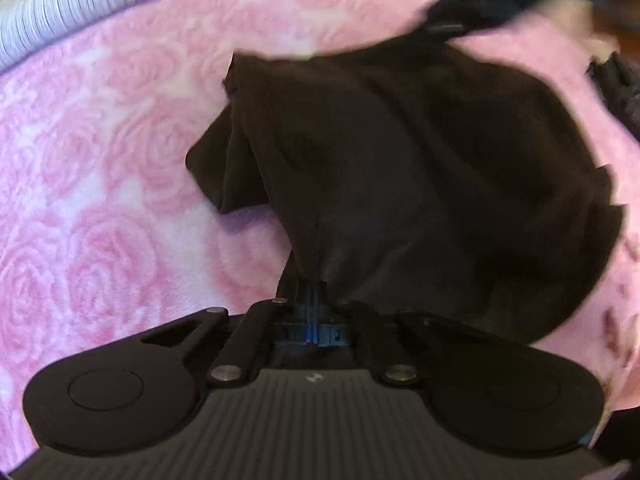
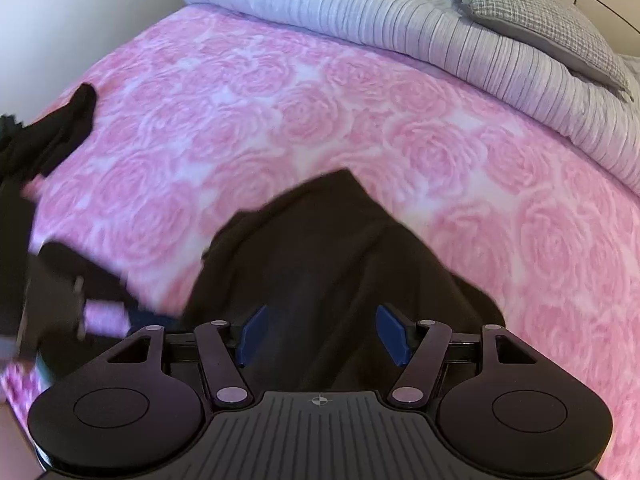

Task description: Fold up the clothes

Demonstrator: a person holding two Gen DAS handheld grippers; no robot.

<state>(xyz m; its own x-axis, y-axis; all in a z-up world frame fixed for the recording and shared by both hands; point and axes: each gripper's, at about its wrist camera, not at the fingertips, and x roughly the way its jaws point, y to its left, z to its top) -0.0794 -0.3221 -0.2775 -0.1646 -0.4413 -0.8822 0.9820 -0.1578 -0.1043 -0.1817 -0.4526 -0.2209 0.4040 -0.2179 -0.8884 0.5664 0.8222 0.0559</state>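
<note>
Dark garment (image 1: 400, 168) on pink bed (image 1: 100, 160)
Left gripper (image 1: 314, 292) jaws clamp garment edge; right gripper (image 2: 326, 334) jaws wide above it

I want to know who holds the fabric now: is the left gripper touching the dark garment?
Touching. In the left wrist view the left gripper has its jaws shut, with the dark garment bunching straight out from between them.

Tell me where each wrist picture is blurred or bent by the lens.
Left wrist view: motion smear along the upper right edge of the dark brown garment; the pink rose-patterned blanket is soft and bows with the fisheye. Right wrist view: the smear sits at the left edge; the striped grey duvet is sharper but curves strongly.
</note>
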